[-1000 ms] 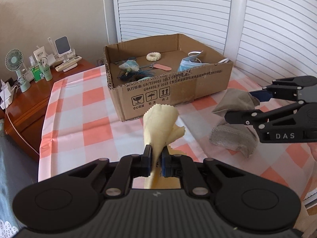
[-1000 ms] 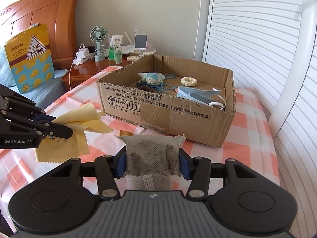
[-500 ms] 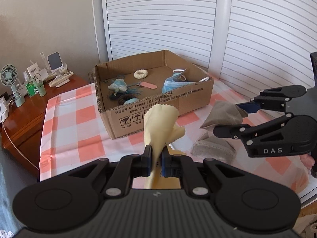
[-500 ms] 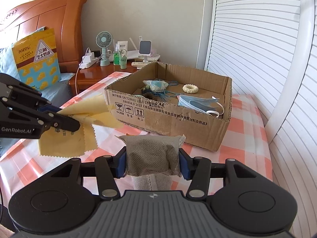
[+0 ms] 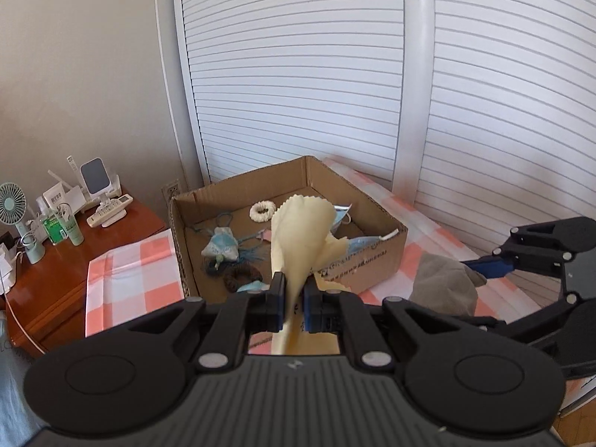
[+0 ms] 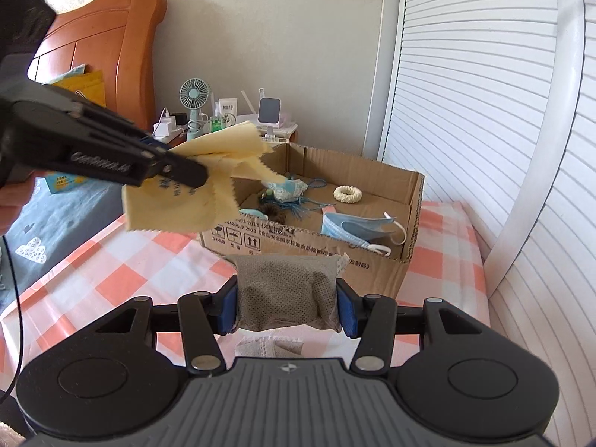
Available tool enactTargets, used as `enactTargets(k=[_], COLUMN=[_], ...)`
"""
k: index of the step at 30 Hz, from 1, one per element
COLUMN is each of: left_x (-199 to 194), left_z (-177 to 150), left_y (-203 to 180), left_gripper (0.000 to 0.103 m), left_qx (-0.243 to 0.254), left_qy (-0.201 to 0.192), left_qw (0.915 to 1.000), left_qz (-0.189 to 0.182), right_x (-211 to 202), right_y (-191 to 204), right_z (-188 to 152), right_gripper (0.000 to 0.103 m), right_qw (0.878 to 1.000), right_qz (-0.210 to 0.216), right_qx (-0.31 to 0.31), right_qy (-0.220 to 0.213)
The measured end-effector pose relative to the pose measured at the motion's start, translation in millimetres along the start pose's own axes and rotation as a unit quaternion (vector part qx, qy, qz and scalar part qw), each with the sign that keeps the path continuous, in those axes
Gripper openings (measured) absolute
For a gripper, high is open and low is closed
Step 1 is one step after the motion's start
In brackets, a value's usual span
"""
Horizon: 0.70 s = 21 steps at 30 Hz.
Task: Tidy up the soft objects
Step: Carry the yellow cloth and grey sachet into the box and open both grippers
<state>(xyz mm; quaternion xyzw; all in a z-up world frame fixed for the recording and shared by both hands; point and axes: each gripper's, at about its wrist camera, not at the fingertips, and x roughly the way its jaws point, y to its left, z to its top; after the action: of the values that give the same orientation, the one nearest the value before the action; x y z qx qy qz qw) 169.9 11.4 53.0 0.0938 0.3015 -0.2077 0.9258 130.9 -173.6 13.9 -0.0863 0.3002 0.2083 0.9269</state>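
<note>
Carrying stage: left hand-held gripper (image 5: 294, 307) clamped on yellow cloth (image 5: 300, 238), right hand-held gripper (image 6: 287, 307) on grey pouch (image 6: 287, 290) (lower centre); next, release over cardboard box (image 6: 409, 193).

Box (image 6: 335, 246) sits on table (image 6: 123, 283), w/ shutters (image 6: 484, 111) behind and to its right. In box: ring (image 6: 347, 194) toward back wall, mask (image 6: 357, 229) at front-right corner, pouch (image 6: 288, 189) toward back-left, scrunchie (image 6: 273, 211) just in front of pouch. Left gripper (image 5: 294, 298) is up over box's near-left edge, cloth (image 5: 301, 238) pinched btwn its fingers, hanging clear of table. Right gripper (image 6: 288, 303) is before box's front wall, to right of left gripper, bag (image 6: 288, 290) btwn its fingers. Nightstand (image 5: 56, 260) is left of table; on it fan (image 5: 15, 212), phone stand (image 5: 95, 182), remote (image 5: 110, 213). Headboard (image 6: 100, 52) left of nightstand, bed (image 6: 56, 223) left of table.
</note>
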Motion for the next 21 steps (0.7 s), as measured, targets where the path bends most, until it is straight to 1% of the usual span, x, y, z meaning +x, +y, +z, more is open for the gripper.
enactTargets(k=[7,11,13,15,17,18,19,21], left_x=[41,67,79,88,93,94,93,91], left_z=[32,43,46,47,45,42,40,36], left_y=[4,14,19,22,23,23,23,23], left_gripper=[0.008,0.008,0.008,0.021,0.065,0.072,0.077,0.078], left_qx=[0.003,-0.007,-0.020,-0.031,-0.036,-0.038,-0.038,-0.042], left_qy=[0.005,0.010,0.015,0.015,0.013,0.007,0.003,0.004], left_qw=[1.0000,0.9998,0.9996,0.9994,0.9992,0.9991,0.9990,0.9987], left_qz=[0.001,0.014,0.011,0.008,0.009,0.016,0.024,0.030], right_x=[-5,-7,-6,-6,-5,-4,-3,-2], right_y=[-5,-8,-10,-12,-14,-15,-16,-17], right_z=[2,3,3,4,4,4,4,5], right_gripper=[0.057,0.057,0.057,0.057,0.057,0.057,0.057,0.057], right_qw=[1.000,1.000,1.000,1.000,1.000,1.000,1.000,1.000], right_qz=[-0.014,-0.021,-0.024,-0.025,-0.026,-0.027,-0.028,-0.028], right_qx=[0.001,0.005,0.004,0.006,0.010,0.010,0.011,0.011], right_qy=[-0.003,-0.004,-0.005,-0.005,-0.005,-0.004,-0.004,-0.004])
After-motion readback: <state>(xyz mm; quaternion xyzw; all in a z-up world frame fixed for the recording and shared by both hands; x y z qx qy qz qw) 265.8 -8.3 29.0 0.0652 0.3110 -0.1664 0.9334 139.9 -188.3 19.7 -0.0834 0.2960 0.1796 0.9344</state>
